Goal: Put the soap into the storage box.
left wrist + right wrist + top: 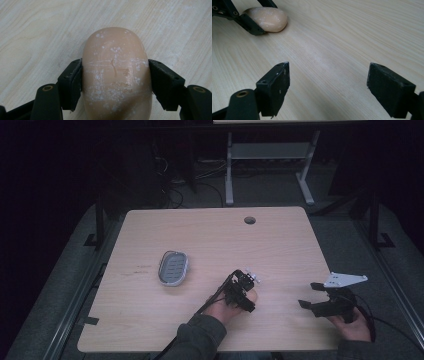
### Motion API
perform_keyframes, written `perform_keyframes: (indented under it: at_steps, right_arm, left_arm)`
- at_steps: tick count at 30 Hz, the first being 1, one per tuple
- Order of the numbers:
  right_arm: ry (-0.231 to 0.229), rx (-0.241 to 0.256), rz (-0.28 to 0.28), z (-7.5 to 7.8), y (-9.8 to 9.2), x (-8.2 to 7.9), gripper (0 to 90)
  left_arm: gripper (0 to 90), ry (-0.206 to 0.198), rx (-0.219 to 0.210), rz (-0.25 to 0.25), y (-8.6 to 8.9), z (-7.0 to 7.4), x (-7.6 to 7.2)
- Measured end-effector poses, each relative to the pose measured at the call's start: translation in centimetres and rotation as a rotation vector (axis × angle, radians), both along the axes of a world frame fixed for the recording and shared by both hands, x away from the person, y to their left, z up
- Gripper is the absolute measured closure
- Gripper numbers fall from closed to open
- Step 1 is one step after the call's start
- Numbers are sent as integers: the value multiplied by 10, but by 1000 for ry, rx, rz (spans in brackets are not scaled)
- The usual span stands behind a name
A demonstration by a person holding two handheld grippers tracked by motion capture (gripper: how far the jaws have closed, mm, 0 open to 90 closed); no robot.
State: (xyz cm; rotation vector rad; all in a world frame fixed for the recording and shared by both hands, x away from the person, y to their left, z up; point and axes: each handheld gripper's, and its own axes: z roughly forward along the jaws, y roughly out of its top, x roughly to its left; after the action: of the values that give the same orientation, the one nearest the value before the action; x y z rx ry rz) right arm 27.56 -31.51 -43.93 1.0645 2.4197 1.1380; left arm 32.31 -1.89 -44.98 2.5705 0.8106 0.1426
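Near edge, high view: two sleeved forearms come up from the bottom. Left hand (220, 307) reaches forward and slightly right over the table (150, 330), carrying the left gripper (245, 292) low to the wood, cable trailing back along the wrist. Right hand (352, 325) sits at the near right corner, its right gripper (312, 295) pointing left, grey plate on top, well apart from the left one

Left gripper view: both jaws pressed against the long sides of a bar of soap (116, 75), clenched on it; the soap is peach-coloured, rounded, flecked with white residue, lying flat on the table, near centre-right of the tabletop

Right gripper view: right gripper (328, 85) jaws spread wide, released, bare wood between them; soap (268, 18) and the other gripper's jaws show farther off at upper left

Farther left: grey oval soap dish (173, 268) with slotted floor, well apart from the soap, open tabletop between them

Far edge: round cable hole (249, 220). Beyond, white desk legs (229, 170) on dark floor
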Motion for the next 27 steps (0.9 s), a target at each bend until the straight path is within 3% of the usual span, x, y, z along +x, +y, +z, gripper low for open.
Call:
perform_keyframes:
  at_steps: [8, 15, 27]
  right_arm:
    - [0, 0, -1, 0, -1, 0, 180]
    - [-1, -1, -1, 0, 0, 0, 180]
    - [-1, 1, -3, 0, -1, 0, 179]
  left_arm:
    - [321, 21, -21, 12, 2, 1, 1]
    - [321, 11, 0, 11, 2, 1, 0]
    - [323, 1, -29, 40, 13, 15, 1]
